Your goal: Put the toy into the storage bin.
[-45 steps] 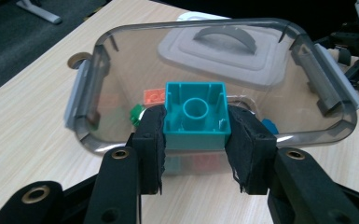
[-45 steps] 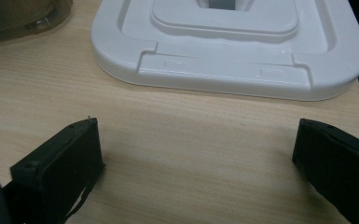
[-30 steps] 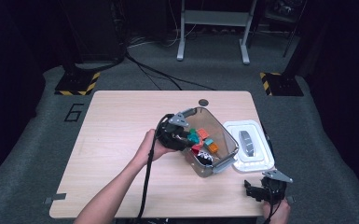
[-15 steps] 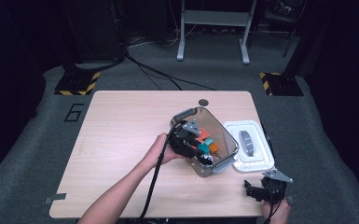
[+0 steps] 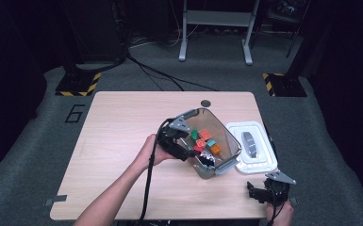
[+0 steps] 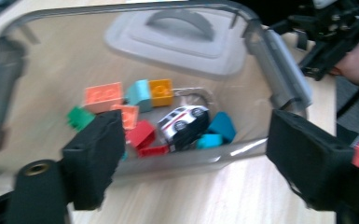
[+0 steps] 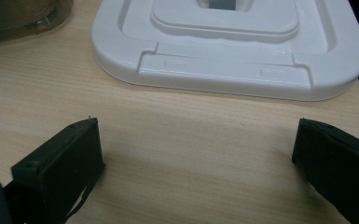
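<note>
The left gripper (image 5: 195, 149) is at the near wall of the clear box (image 5: 229, 138), which sits in the middle of the table (image 5: 122, 127), a bit to the right. Its jaws have just been opening and now stand wide apart. In the left gripper view nothing is between them; the jaws frame the box, and the toys lie past the wall, inside it.

Inside the box there is a small white toy car (image 6: 184, 125) with many blocks around it: an orange block (image 6: 103, 94), a red block (image 6: 141, 134), a green block (image 6: 79, 117) and some blue ones. The car lies straight ahead of the left gripper and a little lower, about in the middle between the two jaws. It lies slanted, with its long side running across the gap more than along it, though the picture is a bit blurry, so the slant is hard to be sure of.

The white lid (image 5: 253, 147) lies flat on the table just to the right of the box, touching it or almost touching. The right gripper (image 5: 259, 192) rests near the front right corner of the table, with its jaws spread wide and holding nothing. In the right gripper view the lid (image 7: 231, 42) is just ahead of it.

So the left gripper is much nearer to the box and the toys, and the right gripper is nearer to the lid
</note>
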{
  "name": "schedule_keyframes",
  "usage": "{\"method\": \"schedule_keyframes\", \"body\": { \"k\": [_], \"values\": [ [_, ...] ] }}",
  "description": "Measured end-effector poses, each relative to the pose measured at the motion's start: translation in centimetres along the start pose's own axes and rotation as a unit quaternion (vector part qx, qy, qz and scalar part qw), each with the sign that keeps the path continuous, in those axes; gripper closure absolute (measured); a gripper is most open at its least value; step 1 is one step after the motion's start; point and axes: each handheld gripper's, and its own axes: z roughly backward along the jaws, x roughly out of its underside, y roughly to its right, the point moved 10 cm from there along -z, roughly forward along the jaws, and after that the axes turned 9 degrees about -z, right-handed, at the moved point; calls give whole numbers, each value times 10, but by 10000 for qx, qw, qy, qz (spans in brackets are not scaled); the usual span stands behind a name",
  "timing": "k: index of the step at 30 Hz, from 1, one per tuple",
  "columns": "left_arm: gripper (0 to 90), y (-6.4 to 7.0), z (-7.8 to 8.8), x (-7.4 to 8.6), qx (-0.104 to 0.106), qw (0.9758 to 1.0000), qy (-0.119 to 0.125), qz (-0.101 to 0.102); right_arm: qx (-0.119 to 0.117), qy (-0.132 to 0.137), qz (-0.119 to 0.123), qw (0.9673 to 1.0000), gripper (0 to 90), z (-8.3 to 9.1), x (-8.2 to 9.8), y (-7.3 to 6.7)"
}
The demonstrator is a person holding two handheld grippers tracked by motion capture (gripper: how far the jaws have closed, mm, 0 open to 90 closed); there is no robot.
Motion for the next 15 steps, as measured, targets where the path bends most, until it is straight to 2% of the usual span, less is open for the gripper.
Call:
{"method": "schedule_keyframes", "body": {
  "k": [3, 5, 10, 15],
  "values": [
    [150, -8, 11, 10, -136, 9999, 66, 76, 0, -1, 0, 10000, 9, 0, 0, 0],
    [141, -13, 17, 19, -307, 9994, 86, 150, 0, -1, 1, 10000, 9, 0, 0, 0],
    [108, -25, 27, 46, -490, 9979, 92, 415, 4, -2, -3, 10000, 9, 0, 0, 0],
    [80, -40, 31, 82, -810, 9942, -62, 709, 6, -1, -5, 10000, 9, 0, 0, 0]
  ]
}}
